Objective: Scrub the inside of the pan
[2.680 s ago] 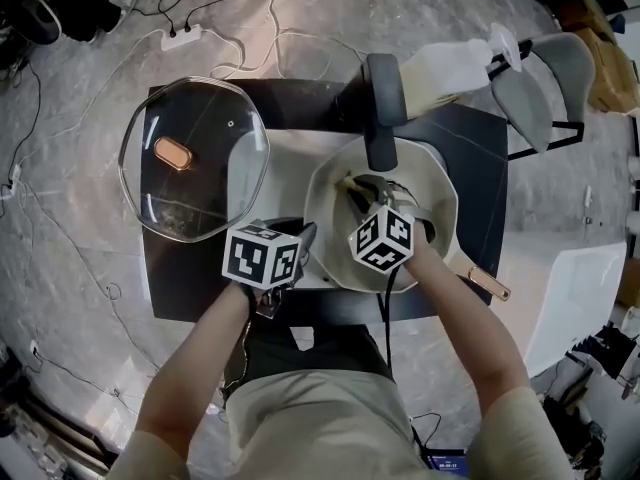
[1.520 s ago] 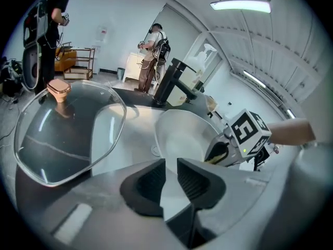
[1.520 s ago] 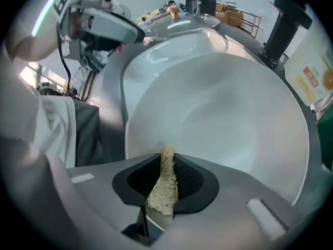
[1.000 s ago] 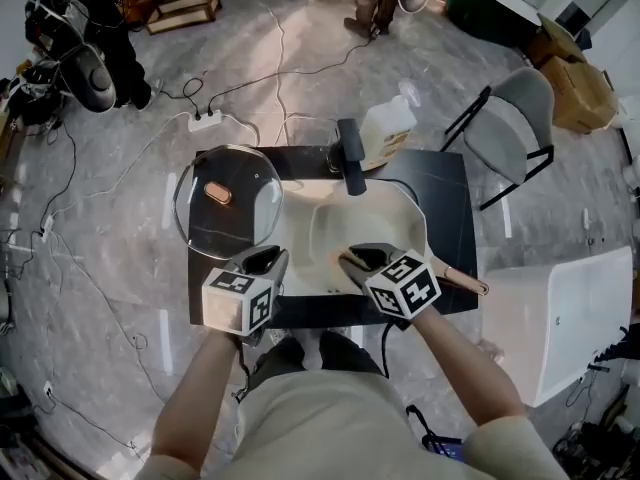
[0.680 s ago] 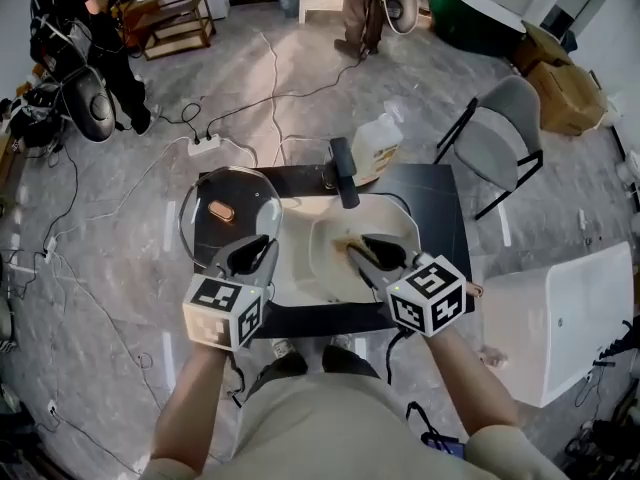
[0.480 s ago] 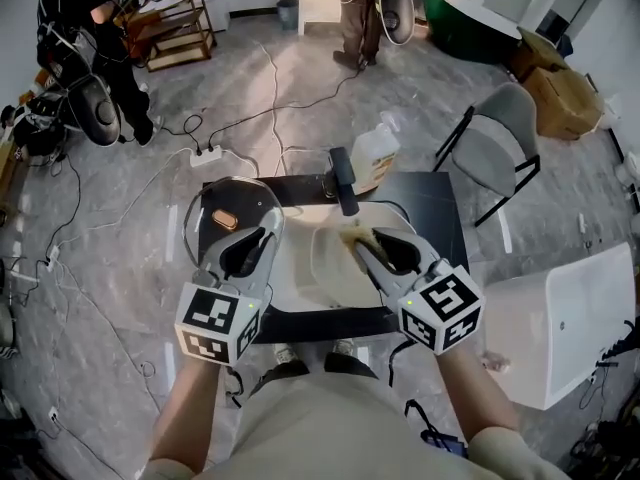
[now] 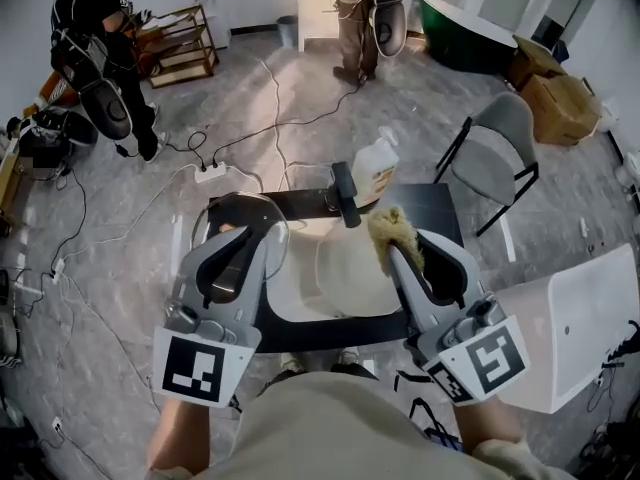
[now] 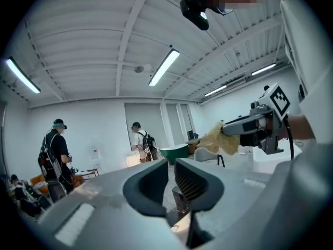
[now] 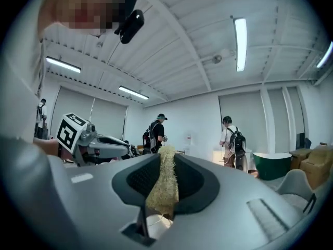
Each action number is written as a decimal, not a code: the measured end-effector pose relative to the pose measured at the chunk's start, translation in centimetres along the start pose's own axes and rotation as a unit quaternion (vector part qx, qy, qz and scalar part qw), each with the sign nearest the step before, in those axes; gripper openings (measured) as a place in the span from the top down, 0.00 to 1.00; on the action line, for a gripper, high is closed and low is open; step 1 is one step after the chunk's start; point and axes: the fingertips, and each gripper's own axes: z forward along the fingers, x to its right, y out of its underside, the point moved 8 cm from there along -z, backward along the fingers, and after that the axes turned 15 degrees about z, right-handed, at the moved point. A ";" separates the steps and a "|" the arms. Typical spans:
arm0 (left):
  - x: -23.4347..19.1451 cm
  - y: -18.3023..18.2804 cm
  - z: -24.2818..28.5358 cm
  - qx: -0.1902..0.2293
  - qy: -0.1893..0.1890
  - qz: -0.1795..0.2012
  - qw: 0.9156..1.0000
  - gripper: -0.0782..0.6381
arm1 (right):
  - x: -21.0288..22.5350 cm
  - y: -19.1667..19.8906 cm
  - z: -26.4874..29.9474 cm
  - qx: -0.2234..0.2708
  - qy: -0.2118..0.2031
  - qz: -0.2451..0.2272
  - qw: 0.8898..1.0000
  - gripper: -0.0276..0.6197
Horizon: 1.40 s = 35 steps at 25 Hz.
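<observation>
The cream pan (image 7: 340, 276) sits on a black table (image 7: 443, 211), its black handle (image 7: 345, 193) pointing away from me. Both grippers are raised high above it, close to my head. My right gripper (image 7: 412, 246) (image 9: 167, 163) is shut on a yellow fibrous scrubber (image 7: 388, 230) (image 9: 163, 186), which sticks out past the fingertips. My left gripper (image 7: 268, 233) (image 8: 171, 163) hangs to the left of the pan. Its jaws are closing, with a thin gap and nothing between them. In the left gripper view, the scrubber (image 8: 218, 138) shows at the right.
A glass lid (image 7: 228, 216) lies left of the pan, partly hidden by the left gripper. A plastic jug (image 7: 376, 168) stands behind the handle. A grey folding chair (image 7: 497, 158) and a white box (image 7: 590, 308) are at the right. Cables cross the floor. People stand at the back.
Both grippers have risen out of the pan area toward my head, and the scrubber came up with the right one. The left jaws have narrowed. The head view has lifted, showing more of the room.
</observation>
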 end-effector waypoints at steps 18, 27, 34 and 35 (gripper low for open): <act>0.0 0.3 -0.5 0.040 0.014 -0.015 0.999 0.89 | 0.6 -0.1 -3.7 0.033 0.051 -0.027 0.998 0.83; 2.0 3.5 0.7 0.007 0.031 -0.023 0.999 0.89 | 1.6 2.8 -3.3 -0.007 0.063 -0.013 0.998 0.83; 2.8 4.3 0.5 -0.011 0.039 -0.026 0.999 0.89 | 1.8 4.5 -3.2 -0.042 0.065 -0.021 0.997 0.83; 2.9 4.4 0.4 -0.012 0.041 -0.026 0.999 0.89 | 1.7 4.4 -3.3 -0.042 0.064 -0.022 0.997 0.83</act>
